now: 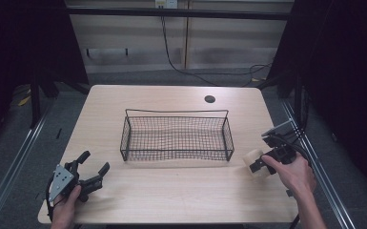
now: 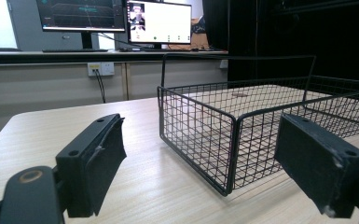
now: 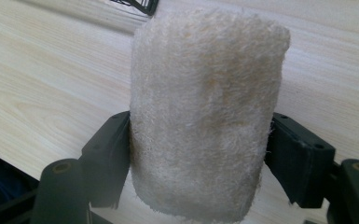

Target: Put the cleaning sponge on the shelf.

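Light wood table [image 1: 171,191] with rounded corners and a small round dark hole [image 1: 209,99] near the far edge, a bit right of center. Sitting right on it, roughly in the middle, is a black wire basket [image 1: 176,136] with mesh walls and a raised rail along its back side; you can see the tabletop through its mesh floor. Can't tell if the fuzzy cream roll [image 1: 253,162] by the right edge touches the wood.

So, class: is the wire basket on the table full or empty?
Empty. In the high view the wire basket shows nothing but bare mesh with the table beneath it; the left gripper view also shows no contents.
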Demonstrator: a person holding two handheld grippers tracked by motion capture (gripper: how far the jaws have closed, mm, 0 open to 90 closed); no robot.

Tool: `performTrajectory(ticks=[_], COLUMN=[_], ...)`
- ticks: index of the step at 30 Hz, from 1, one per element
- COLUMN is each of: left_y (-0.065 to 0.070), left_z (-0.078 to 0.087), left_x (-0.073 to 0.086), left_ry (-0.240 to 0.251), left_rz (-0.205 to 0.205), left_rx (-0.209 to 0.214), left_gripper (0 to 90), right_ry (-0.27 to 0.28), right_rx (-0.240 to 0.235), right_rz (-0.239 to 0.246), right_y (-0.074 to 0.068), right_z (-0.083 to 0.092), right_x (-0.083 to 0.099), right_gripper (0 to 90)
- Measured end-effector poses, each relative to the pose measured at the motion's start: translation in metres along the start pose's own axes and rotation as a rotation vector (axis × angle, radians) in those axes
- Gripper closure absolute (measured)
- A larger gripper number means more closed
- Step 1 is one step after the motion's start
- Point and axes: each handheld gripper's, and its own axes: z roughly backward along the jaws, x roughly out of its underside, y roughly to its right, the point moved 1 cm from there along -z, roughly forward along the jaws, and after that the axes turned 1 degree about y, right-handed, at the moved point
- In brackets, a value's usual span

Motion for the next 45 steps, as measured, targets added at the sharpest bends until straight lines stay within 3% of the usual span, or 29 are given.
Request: performTrajectory(ticks=[10,21,45], left_y=[0.0,0.0,0.0], left_z=[0.0,0.0,0.0], left_x=[0.0,0.0,0.0], left_ry=[0.0,0.0,0.001], left_rz=[0.0,0.0,0.001], left_rx=[0.0,0.0,-0.001], left_gripper=[15.7,15.7,15.7], right_ry=[-0.012,-0.008,0.031], right_rx=[-0.004,0.005,-0.006], right_rz=[0.019,0.009,0.083], right_y=[-0.006,-0.014,-0.04], right_z=[0.008,0.023,0.043], right_x=[-0.001,-0.007,-0.027], right_gripper=[27.7,27.7,27.8])
